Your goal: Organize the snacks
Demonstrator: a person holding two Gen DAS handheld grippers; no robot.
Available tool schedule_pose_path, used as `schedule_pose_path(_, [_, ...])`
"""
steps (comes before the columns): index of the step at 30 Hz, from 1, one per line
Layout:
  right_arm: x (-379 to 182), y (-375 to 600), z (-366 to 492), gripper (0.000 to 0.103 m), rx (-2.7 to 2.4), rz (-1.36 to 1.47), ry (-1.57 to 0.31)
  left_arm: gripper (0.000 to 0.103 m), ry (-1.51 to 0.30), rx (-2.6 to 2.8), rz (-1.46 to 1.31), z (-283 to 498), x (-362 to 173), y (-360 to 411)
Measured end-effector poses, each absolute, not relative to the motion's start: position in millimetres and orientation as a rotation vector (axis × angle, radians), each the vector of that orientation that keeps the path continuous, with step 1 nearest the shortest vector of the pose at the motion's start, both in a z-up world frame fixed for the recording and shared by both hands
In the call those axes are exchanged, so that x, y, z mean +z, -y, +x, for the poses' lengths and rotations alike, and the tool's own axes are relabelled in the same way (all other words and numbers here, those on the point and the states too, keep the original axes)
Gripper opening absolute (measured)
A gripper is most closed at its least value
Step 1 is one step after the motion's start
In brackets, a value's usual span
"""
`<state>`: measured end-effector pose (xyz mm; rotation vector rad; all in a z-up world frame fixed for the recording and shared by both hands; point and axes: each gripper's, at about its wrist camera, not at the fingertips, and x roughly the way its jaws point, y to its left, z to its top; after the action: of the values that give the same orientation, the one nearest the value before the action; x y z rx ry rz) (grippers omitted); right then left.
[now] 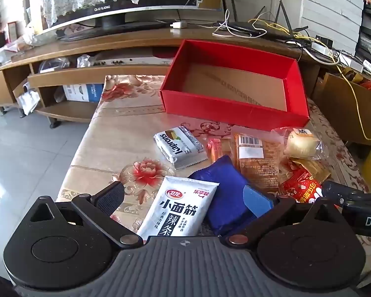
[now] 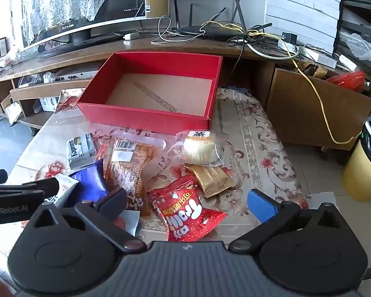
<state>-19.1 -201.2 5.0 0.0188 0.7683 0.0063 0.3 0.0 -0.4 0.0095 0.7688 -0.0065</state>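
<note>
While both grippers hover with jaws spread wide and empty, the left gripper (image 1: pixel 185 198) above a white spicy-strip packet (image 1: pixel 179 210) and the right gripper (image 2: pixel 188 201) above a red candy bag (image 2: pixel 185 210), the snacks lie on the table (image 1: pixel 106 143) before an empty red box (image 1: pixel 235 81).
</note>
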Motion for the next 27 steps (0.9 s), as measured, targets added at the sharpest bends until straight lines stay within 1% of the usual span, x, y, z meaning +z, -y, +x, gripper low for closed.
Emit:
schedule_pose_path(8, [0.4,199.2,-19.0,0.102,0.011,0.028,-0.772,0.103,-0.808,0.005,0.005,0.8,-10.2,-10.7])
schedule_pose_path(14, [-1.6,194.6,-14.0,0.102,0.024,0.009,-0.809,0.103,-0.845,0.015,0.007,1.2,-13.6,-16.7])
schedule_pose_path(27, [-7.7,180.8,-9.6,0.102,0.039,-0.024,-0.845,0.103,-0.86,0.007,0.022,1.1,-14.9,-18.7])
